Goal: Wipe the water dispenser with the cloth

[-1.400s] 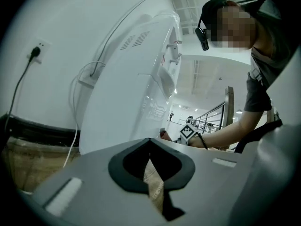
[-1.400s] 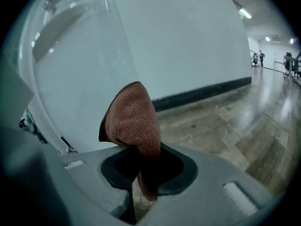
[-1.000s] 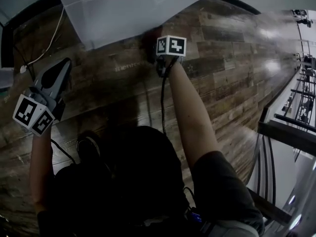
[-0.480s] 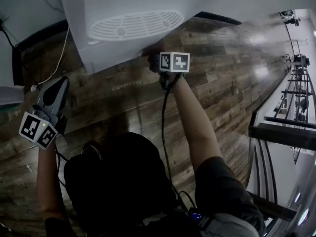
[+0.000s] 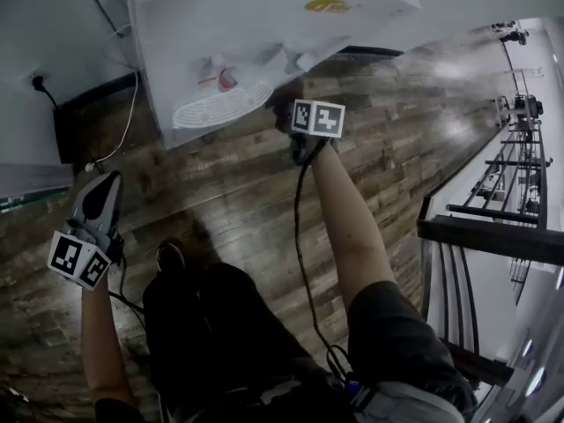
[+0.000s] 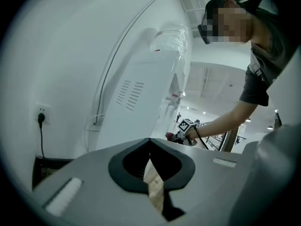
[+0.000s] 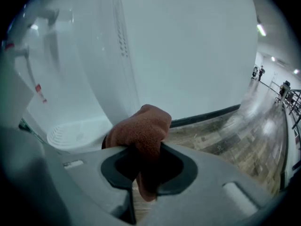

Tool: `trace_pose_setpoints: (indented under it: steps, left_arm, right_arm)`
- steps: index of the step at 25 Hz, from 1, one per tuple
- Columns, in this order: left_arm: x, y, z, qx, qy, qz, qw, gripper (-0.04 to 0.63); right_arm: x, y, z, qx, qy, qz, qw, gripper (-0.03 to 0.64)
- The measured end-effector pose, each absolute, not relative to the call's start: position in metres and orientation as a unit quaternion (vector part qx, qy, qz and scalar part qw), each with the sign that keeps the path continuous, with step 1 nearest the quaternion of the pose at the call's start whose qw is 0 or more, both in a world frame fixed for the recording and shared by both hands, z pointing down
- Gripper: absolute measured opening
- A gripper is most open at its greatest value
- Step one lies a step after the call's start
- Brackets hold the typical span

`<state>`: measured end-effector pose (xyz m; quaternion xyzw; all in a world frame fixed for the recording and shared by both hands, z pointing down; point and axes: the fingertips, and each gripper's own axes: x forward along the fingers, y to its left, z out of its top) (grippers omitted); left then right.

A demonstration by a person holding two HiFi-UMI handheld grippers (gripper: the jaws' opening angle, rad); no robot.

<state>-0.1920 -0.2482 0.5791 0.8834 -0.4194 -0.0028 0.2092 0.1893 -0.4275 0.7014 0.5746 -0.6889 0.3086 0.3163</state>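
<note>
A white water dispenser (image 5: 264,33) stands against the wall, its drip tray (image 5: 220,106) and taps facing me; it also shows tall and white (image 6: 141,102) in the left gripper view, and fills the right gripper view (image 7: 84,69). My right gripper (image 5: 284,113) is shut on a reddish-brown cloth (image 7: 141,131), held at the dispenser's front corner beside the drip tray (image 7: 70,133). My left gripper (image 5: 99,203) hangs low at the left, away from the dispenser, jaws shut with nothing between them (image 6: 149,147).
A black cable runs from a wall socket (image 5: 37,83) down behind the dispenser. The floor (image 5: 397,122) is dark wood planks. A metal railing (image 5: 493,227) runs along the right. The person's legs and a shoe (image 5: 172,258) are below.
The head view has tilted up, bringing the dispenser's taps and drip tray into sight. The right gripper with the cloth stays at the dispenser's front edge; the left gripper sank lower.
</note>
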Motion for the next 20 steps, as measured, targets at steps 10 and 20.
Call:
trace_pose_setpoints:
  steps: [10, 20]
  left_arm:
    - [-0.161, -0.25, 0.398, 0.893, -0.411, -0.004, 0.186, 0.008]
    - [-0.121, -0.245, 0.266, 0.914, -0.369, -0.02, 0.169, 0.009]
  right_arm:
    - [0.18, -0.419, 0.528, 0.583, -0.697, 0.314, 0.275, 0.061]
    - [0.163, -0.412, 0.375, 0.58, -0.728, 0.283, 0.233, 0.061]
